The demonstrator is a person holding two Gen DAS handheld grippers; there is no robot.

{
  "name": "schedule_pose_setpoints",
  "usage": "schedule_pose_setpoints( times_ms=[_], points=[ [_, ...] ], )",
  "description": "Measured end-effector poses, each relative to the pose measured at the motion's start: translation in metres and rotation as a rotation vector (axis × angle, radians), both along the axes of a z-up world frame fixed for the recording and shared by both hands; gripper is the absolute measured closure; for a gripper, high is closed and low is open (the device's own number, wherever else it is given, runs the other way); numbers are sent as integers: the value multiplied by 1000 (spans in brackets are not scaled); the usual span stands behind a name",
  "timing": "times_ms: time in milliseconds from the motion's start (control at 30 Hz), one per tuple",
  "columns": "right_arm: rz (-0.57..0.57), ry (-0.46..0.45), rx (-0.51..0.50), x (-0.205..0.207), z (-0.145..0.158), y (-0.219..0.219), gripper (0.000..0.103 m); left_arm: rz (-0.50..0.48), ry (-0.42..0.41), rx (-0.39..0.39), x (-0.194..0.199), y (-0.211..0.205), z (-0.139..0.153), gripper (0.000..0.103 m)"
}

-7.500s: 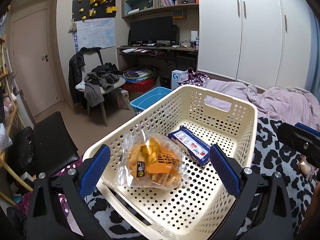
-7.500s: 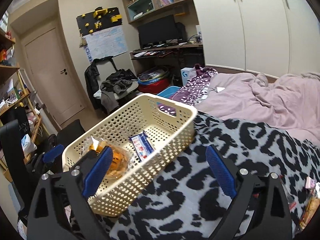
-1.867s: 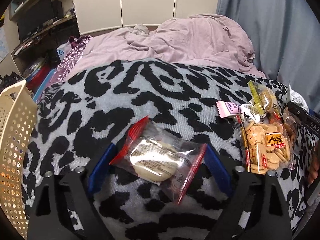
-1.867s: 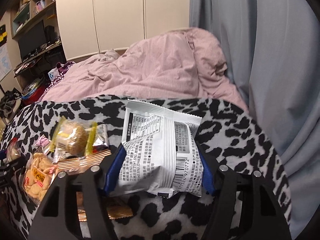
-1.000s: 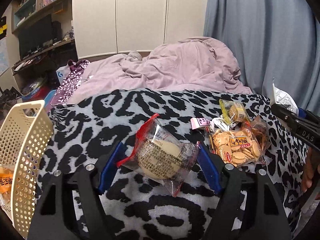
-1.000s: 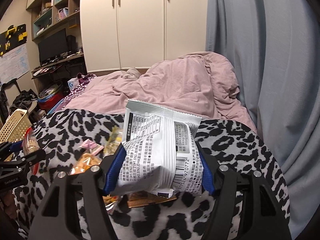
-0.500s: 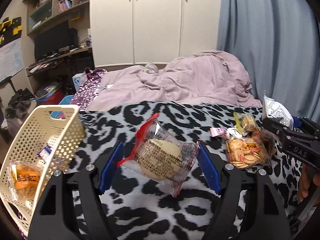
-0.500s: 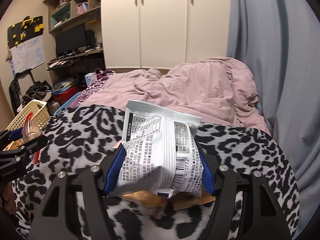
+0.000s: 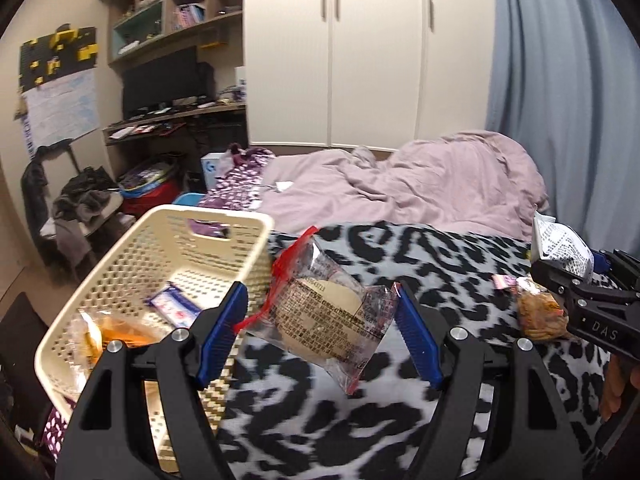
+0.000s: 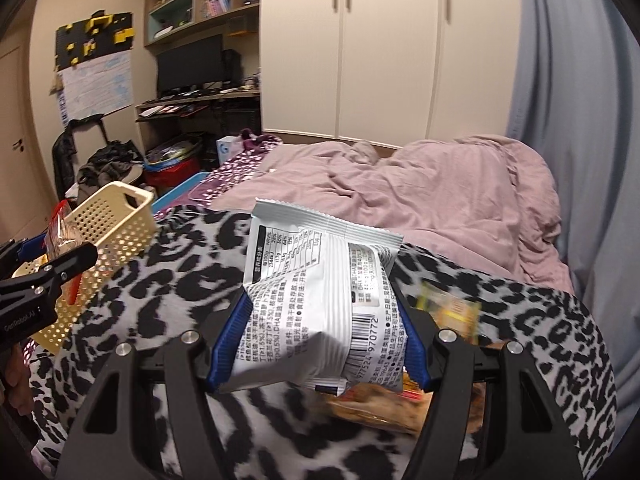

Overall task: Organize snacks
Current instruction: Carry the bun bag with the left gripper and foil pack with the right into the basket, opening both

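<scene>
My left gripper [image 9: 320, 328] is shut on a clear red-edged packet with a round cake [image 9: 326, 312], held in the air just right of the cream perforated basket [image 9: 160, 232]. Inside the basket lie an orange snack bag [image 9: 116, 330] and a blue-and-white bar [image 9: 174, 306]. My right gripper [image 10: 320, 336] is shut on a white printed snack bag [image 10: 316, 300], held above the leopard-print blanket [image 10: 160, 280]. Loose snacks [image 10: 376, 404] lie under it, partly hidden. The basket [image 10: 116, 216] shows at the left of the right wrist view, with the left gripper [image 10: 44, 276] in front of it.
A rumpled pink duvet [image 9: 420, 184] covers the far bed. A grey-blue curtain [image 9: 560, 100] hangs at the right, white wardrobes [image 9: 340, 52] behind. A cracker bag [image 9: 538, 314] and a pink wrapper [image 9: 504, 280] lie on the blanket at the right. Desk, chair and floor clutter [image 9: 92, 200] sit beyond the basket.
Both grippers have lifted their packets off the blanket and swung left toward the basket. The basket has come much closer to the left gripper. The snack pile has dropped behind.
</scene>
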State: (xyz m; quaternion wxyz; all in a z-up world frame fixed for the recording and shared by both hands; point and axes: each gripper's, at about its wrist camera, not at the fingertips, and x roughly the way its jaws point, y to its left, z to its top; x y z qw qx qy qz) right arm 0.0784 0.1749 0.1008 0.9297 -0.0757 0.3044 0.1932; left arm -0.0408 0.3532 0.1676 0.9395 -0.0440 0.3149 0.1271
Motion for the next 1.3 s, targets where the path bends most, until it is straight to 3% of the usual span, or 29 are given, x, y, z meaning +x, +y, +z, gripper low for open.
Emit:
schedule_pose_setpoints(
  times_ms=[1300],
  points=[
    [401,68,-10,-25,7,222,37,321,-24,11,-66,137,-6,28]
  ],
)
